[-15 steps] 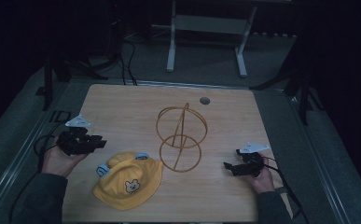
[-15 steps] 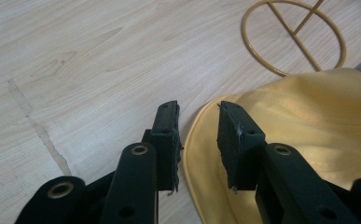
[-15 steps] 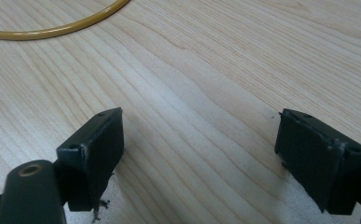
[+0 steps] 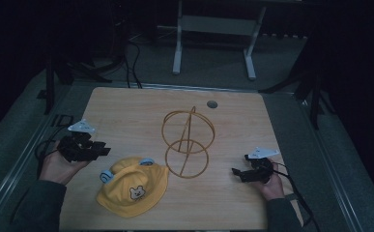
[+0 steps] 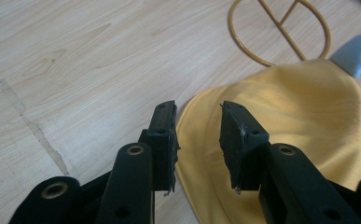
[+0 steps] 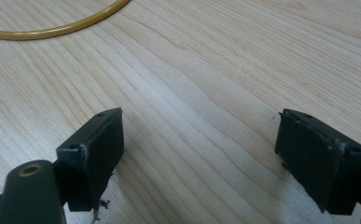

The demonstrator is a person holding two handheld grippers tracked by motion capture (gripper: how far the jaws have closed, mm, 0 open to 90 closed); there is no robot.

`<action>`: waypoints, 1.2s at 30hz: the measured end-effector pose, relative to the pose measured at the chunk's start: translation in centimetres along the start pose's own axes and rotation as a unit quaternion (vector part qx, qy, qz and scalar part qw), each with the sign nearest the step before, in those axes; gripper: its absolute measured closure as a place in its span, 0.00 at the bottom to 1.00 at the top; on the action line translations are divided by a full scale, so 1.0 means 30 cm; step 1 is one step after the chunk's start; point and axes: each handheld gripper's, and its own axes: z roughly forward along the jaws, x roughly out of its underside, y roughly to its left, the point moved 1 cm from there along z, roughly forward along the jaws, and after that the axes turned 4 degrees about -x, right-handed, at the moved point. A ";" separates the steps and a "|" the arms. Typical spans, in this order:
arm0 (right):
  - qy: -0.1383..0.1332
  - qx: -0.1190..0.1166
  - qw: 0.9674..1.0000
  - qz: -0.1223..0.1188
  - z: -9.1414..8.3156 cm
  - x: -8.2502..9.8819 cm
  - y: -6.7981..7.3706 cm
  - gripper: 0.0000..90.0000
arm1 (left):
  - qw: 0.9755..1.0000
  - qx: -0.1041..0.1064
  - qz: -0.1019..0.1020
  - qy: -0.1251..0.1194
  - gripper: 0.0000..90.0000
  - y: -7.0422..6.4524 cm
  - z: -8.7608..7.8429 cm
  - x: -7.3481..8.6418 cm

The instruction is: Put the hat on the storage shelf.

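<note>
Pale wood tabletop (image 4: 126, 108) in a dark room, yellow hat (image 4: 134, 186), wire stand (image 4: 188, 142), left tongs (image 5: 197, 135) narrowly parted over the hat's edge, right tongs (image 6: 199, 156) spread wide

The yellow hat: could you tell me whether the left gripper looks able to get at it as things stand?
Probably yes: the left gripper points at the yellow hat's near edge with jaws parted, and nothing lies between them.

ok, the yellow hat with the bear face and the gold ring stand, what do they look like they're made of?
Yellow hat with the bear face: soft matte woven fabric, probably cotton; it slumps and creases in the left gripper view. Gold ring stand: thin rigid rod, likely metal wire with a glossy gold-yellow coat; highlights run along the ring, though coated plastic can't be excluded.
</note>
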 end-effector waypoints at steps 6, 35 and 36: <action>0.000 0.000 1.000 -0.001 0.000 0.000 0.000 0.17 | 1.000 0.005 0.009 0.000 0.72 -0.013 -0.031 -0.007; 0.000 -0.002 1.000 -0.002 0.001 -0.001 -0.002 0.17 | 0.998 0.033 0.041 0.045 0.71 -0.094 -0.059 -0.039; 0.000 -0.002 1.000 -0.002 0.001 -0.001 -0.002 0.17 | 0.998 0.034 0.042 0.045 0.71 -0.097 -0.059 -0.040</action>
